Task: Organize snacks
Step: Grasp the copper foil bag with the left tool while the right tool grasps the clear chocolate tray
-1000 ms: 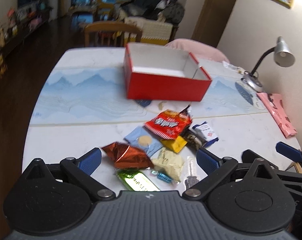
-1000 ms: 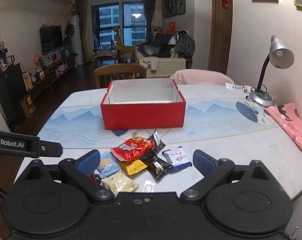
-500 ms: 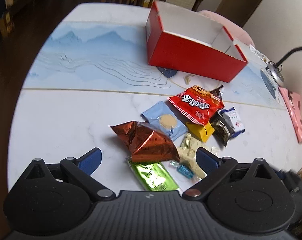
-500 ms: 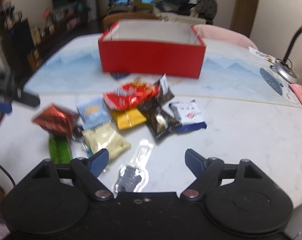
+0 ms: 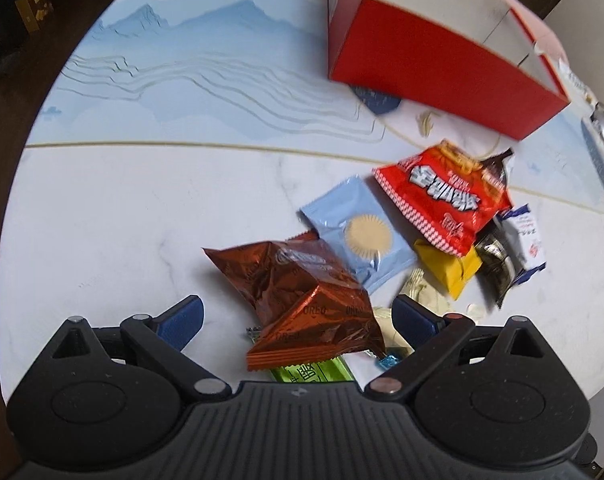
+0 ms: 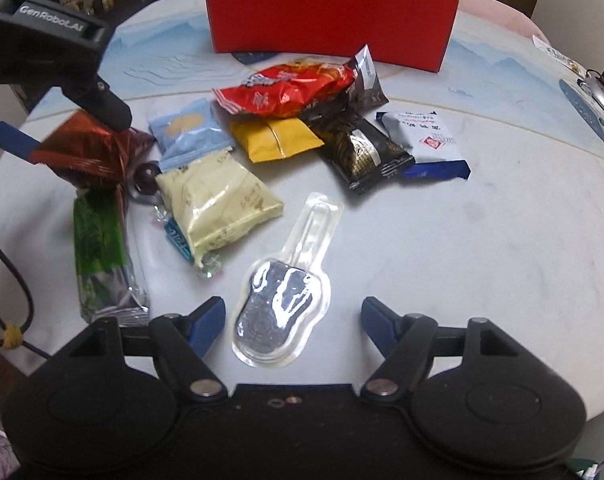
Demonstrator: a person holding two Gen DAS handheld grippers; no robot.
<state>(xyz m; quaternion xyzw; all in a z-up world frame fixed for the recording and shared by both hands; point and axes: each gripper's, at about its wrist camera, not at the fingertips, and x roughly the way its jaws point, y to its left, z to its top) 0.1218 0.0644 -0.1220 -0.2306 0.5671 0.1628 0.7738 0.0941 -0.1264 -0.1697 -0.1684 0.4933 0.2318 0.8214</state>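
"OREO" is printed twice along the near face of the copper-brown foil packet [image 5: 302,296], near the middle of the left wrist view. "GenRobot.AI" is read in pale letters on the black arm of the left gripper [image 6: 49,26], at the far left of the right wrist view. Large white characters are seen on the red snack bag [image 5: 442,196] (too blurred to be read). Small print on the white-and-blue packet [image 6: 426,136] cannot be made out either.
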